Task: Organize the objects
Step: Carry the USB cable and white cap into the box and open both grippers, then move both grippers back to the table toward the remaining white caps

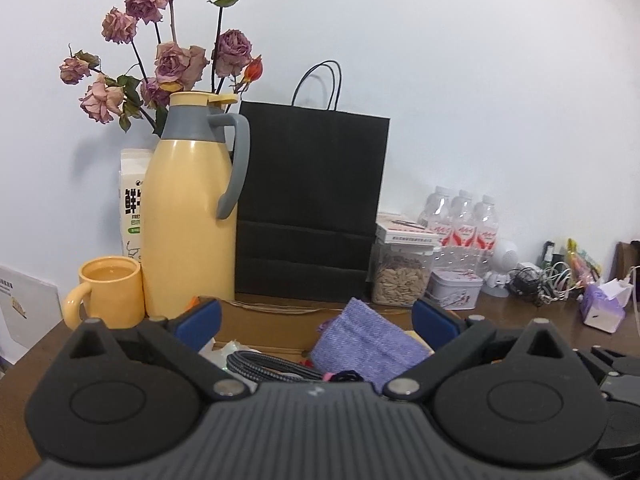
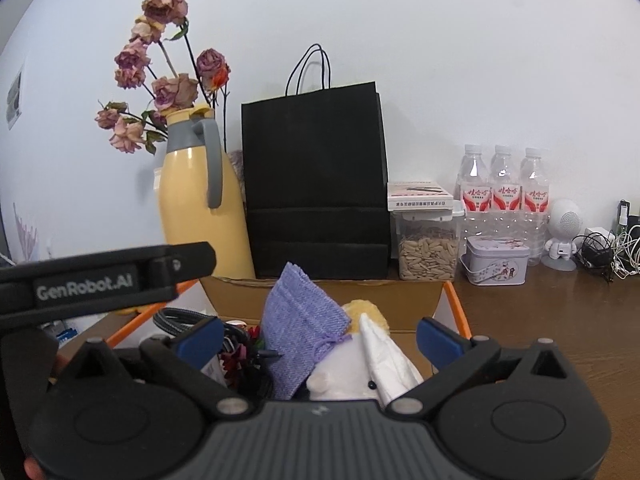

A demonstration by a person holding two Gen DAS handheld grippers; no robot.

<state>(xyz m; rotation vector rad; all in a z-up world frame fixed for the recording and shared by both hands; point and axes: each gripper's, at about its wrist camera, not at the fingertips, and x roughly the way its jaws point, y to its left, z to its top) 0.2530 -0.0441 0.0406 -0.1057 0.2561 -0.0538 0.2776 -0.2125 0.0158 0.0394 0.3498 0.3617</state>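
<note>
While spread wide, each gripper (image 1: 316, 316) (image 2: 320, 334) holds nothing above the box (image 2: 320, 300).

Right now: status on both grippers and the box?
Left gripper open, empty. Right gripper open, empty. Purple pouch, plush toy and cable sit in cardboard box. Nothing blocking.

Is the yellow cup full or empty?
Nearly full. The yellow cup holds tan liquid close to its rim, seen from the left wrist view.

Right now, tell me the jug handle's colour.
Grey, on the yellow jug; clearest in the left wrist view.
</note>
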